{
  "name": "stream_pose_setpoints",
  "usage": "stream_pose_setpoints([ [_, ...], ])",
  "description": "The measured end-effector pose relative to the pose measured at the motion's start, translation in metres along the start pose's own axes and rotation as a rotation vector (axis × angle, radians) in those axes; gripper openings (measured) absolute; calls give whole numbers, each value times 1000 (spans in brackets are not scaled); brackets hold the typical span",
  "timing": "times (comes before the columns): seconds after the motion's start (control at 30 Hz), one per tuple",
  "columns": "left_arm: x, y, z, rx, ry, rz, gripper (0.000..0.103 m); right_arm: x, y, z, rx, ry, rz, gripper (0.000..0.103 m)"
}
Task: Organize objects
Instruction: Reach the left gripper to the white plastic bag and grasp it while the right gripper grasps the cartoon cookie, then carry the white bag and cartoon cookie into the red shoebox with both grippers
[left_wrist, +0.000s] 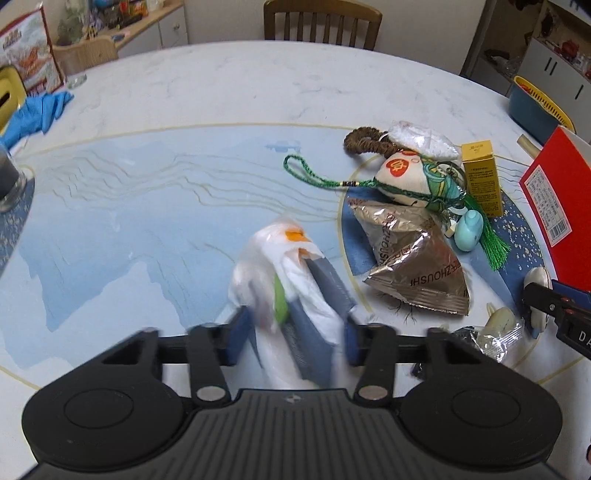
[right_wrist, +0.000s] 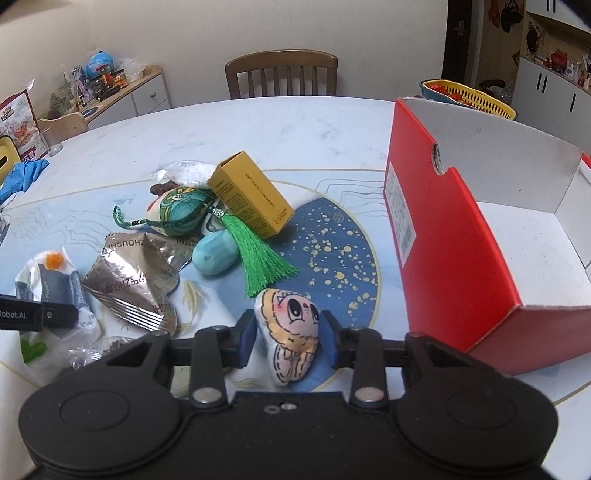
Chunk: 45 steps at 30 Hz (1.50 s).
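- Left claw (left_wrist: 295, 332), low centre of the left wrist frame, grips a white plastic-wrapped packet (left_wrist: 291, 280) holding a dark grey item, blurred, over the marbled blue-and-white surface (left_wrist: 147, 184).
- Right claw (right_wrist: 288, 338), low centre of the right wrist frame, is clamped on a small cartoon-face plush (right_wrist: 291, 332).
- A red open box (right_wrist: 461, 236) stands at right; a yellow carton (right_wrist: 251, 194), green tassel (right_wrist: 260, 258) and foil pouch (right_wrist: 129, 280) lie clustered centre left.
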<state>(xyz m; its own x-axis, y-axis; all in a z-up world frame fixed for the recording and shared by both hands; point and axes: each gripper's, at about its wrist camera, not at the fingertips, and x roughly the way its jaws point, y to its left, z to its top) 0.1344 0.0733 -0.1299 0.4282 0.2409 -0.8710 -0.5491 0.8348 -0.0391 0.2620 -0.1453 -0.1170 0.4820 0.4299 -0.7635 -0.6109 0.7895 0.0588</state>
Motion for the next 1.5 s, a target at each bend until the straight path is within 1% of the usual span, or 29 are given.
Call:
stream_pose_setpoints([
  [0.13, -3, -3, 2, 33, -17, 6, 27, -5, -1, 1, -18, -6, 6, 28],
  [0.3, -9, -1, 0, 41, -31, 19, 25, -18, -5, 2, -28, -16, 34, 27],
  [0.4, -15, 1, 1, 29, -40, 21, 24, -30, -10, 5, -22, -20, 68, 27],
  [0.53, -30, 0, 3, 25, -57, 20, 24, -49, -18, 13, -14, -46, 118, 27],
  [0.67, -49, -6, 8, 22, -76, 5, 24, -70, -29, 25, 6, -81, 166, 27],
  [0.77, -64, -17, 12, 28, -94, -19, 24, -84, -39, 34, 8, -113, 193, 27],
  [0.87, -77, -33, 19, 37, -114, -44, 24, -95, -52, 43, 10, -142, 206, 27],
  [0.93, -86, -45, 25, 41, -128, -72, 24, -100, -63, 46, 9, -161, 199, 27],
  [1.1, -100, -86, 41, 95, -162, -130, 24, -108, -98, 52, 22, -194, 164, 27],
  [1.3, -100, -141, 61, 159, -173, -194, 24, -107, -145, 52, 64, -196, 93, 27],
  [1.5, -86, -204, 77, 218, -157, -246, 24, -105, -185, 50, 89, -201, 23, 27],
])
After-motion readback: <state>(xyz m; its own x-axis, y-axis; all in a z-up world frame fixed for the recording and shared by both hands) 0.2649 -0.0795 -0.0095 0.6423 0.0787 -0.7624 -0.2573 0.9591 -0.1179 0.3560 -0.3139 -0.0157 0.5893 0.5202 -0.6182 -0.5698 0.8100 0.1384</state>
